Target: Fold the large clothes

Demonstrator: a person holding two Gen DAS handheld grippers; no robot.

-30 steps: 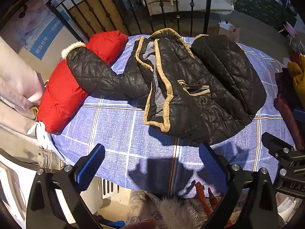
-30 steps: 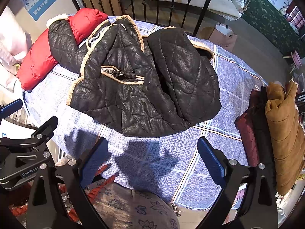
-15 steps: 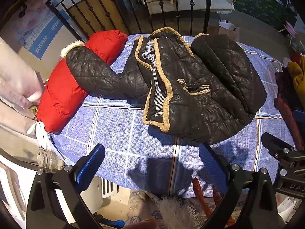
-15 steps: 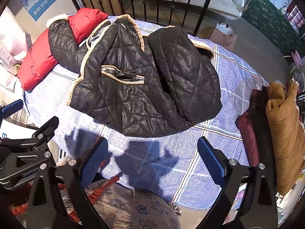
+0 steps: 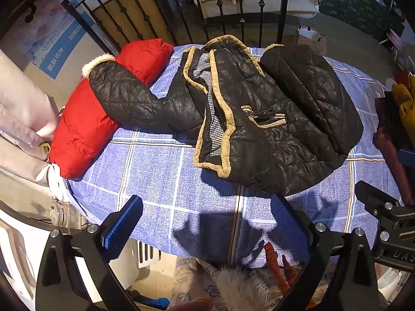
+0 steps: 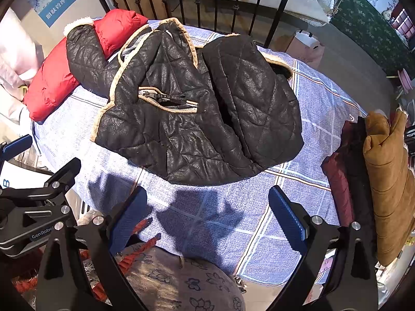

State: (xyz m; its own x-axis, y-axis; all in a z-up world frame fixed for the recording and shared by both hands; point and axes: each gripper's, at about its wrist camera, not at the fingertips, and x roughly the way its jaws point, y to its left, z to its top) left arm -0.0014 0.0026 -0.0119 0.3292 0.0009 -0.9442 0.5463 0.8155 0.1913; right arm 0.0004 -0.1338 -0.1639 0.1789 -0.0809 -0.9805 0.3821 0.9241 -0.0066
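Note:
A black quilted jacket [image 5: 272, 119] with tan trim lies partly folded on the blue checked tablecloth [image 5: 166, 181]. Its right sleeve is folded over the body; its left sleeve [image 5: 124, 96] stretches out onto a red puffer coat [image 5: 80, 124]. The right wrist view shows the same jacket [image 6: 197, 108] with its zip pocket facing up. My left gripper [image 5: 207, 223] hovers open over the table's near edge, short of the jacket's hem. My right gripper [image 6: 210, 215] is open too, above the cloth in front of the hem. Neither holds anything.
A black iron railing [image 5: 233, 7] stands behind the table. Folded brown and dark red clothes [image 6: 381, 176] are stacked at the right edge. Pale pink fabric [image 5: 20, 108] lies far left. A floral garment with fur trim [image 6: 181, 282] sits below the near edge.
Both grippers have stayed open and almost still. The jacket has not moved; the views shift only slightly.

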